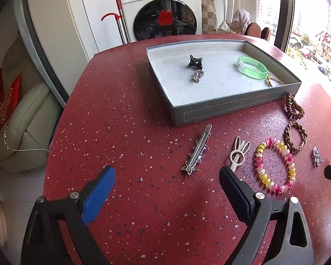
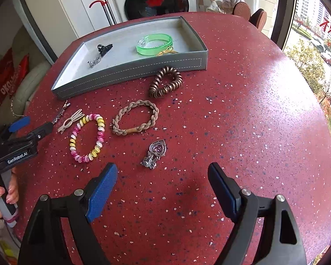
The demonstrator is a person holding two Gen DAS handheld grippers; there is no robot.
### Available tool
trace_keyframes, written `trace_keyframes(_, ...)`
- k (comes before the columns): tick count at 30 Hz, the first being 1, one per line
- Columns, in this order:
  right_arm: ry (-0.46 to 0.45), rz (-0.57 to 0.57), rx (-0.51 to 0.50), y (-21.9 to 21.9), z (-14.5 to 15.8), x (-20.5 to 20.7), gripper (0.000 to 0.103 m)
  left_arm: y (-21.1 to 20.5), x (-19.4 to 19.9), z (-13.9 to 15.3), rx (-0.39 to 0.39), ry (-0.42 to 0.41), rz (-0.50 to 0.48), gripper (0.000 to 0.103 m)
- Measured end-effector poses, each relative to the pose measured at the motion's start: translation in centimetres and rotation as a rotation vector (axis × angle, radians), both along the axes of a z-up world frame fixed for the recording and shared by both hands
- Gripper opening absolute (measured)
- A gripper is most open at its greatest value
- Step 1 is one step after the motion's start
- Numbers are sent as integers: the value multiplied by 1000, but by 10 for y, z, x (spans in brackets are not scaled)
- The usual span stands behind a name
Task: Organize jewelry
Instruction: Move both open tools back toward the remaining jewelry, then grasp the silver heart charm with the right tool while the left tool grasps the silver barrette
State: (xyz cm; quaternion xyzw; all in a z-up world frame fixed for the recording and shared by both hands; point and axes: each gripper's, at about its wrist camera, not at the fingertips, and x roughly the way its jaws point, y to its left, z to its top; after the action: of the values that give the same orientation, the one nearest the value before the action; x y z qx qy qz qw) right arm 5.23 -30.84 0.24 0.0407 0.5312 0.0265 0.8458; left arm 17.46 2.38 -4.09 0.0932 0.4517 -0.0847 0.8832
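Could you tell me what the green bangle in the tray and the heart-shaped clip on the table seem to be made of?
Green bangle: probably translucent plastic or resin, glossy; light passes through its band. Heart-shaped clip: looks like silver-toned metal set with small clear stones, judging by its bright glints.

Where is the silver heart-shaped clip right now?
The silver heart clip lies on the red table, outside the tray, just ahead of the open right hand-held gripper, below the braided tan band.
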Motion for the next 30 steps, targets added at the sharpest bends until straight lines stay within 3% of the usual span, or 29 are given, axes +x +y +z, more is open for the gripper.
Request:
trace_keyframes(3,7,-1,-10,6,-5,4,83,-4,6,0,3,1,-15,103)
trace_keyframes(9,3,-2,-71,18,-10,8,65,-14,16,-7,9,35,-44,92)
trace_keyframes(10,2,0,-84,19,-10,8,61,-16,17,-8,8,42,-49,85)
trace_keyframes(13,-2,-1,-130,22,-11,8,50,-18,20,-9,-16,59,-51,83)
trace_keyframes(17,-11,12,-131,22,-9,6,25,-22,19,-9,-33,62,-68,64)
trace_keyframes(19,-12,21,-127,24,-9,5,17,-27,17,-8,-32,61,-86,39)
trace_keyframes(23,-30,22,-103,22,-7,2,16,-30,13,-8,-21,54,-107,35)
trace_keyframes(30,-70,7,8,2,11,-1,16,-23,5,6,-85,40,-114,30)
